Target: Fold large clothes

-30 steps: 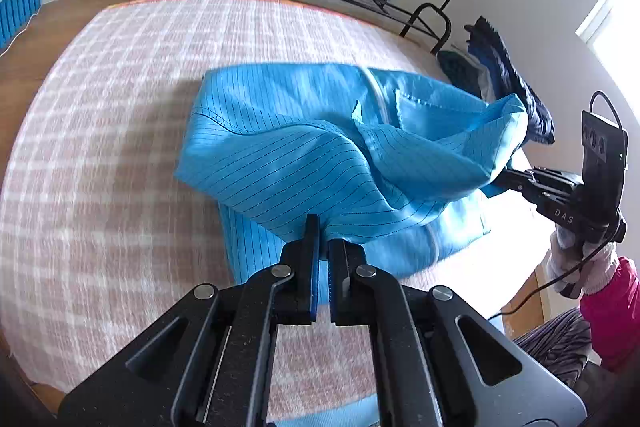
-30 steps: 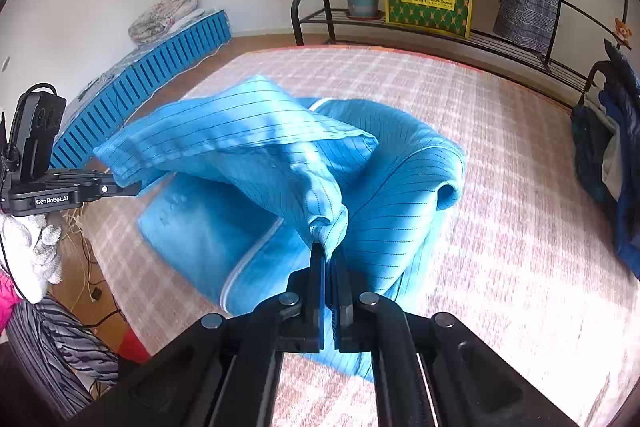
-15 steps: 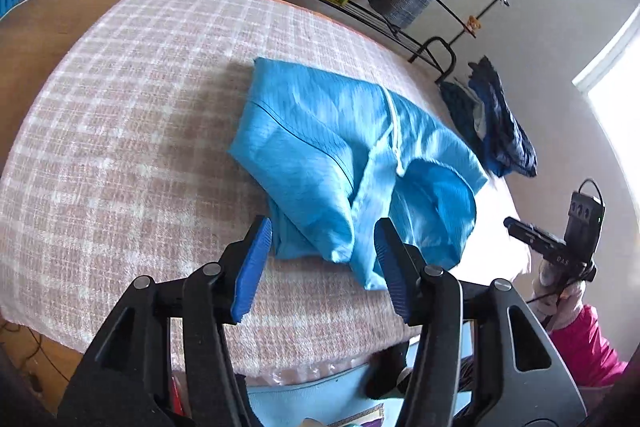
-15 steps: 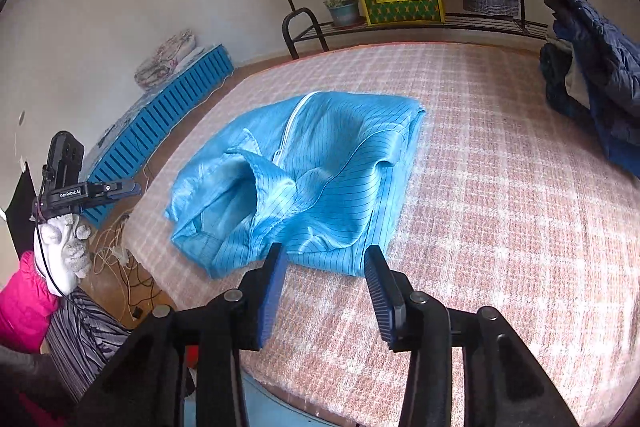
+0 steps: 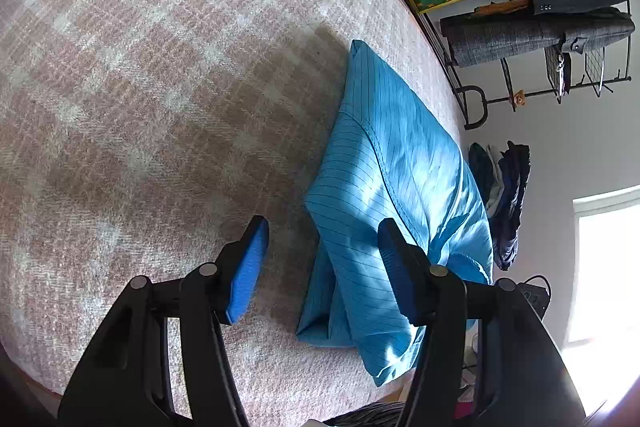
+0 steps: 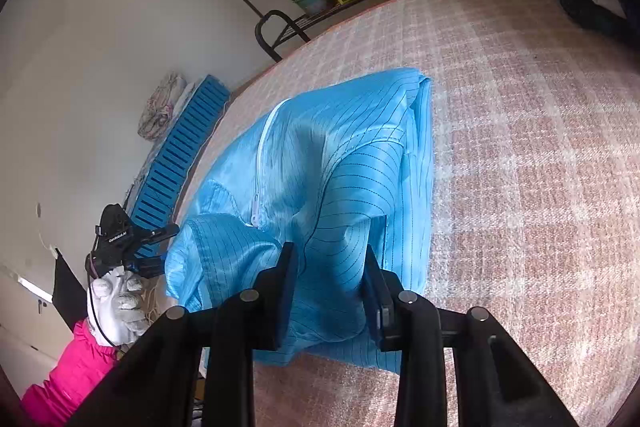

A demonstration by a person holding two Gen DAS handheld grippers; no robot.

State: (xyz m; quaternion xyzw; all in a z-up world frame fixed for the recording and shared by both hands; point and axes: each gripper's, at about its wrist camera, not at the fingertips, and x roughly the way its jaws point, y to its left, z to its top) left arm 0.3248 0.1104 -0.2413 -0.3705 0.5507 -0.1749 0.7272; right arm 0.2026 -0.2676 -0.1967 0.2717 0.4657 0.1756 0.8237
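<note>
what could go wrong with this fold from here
1. The blue garment lies close to the near edge of the bed, so a careless tug could drag it off.
2. The right tongs are closing with puffy cloth between the pads; they may pinch several layers and undo the fold.
3. The left tongs, also closing, straddle only the garment's edge and may miss it.

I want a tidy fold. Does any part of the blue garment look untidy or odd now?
Yes. The blue garment lies folded but uneven: its near end puffs up with loose layers, and the white zipper runs crooked across the top.
</note>
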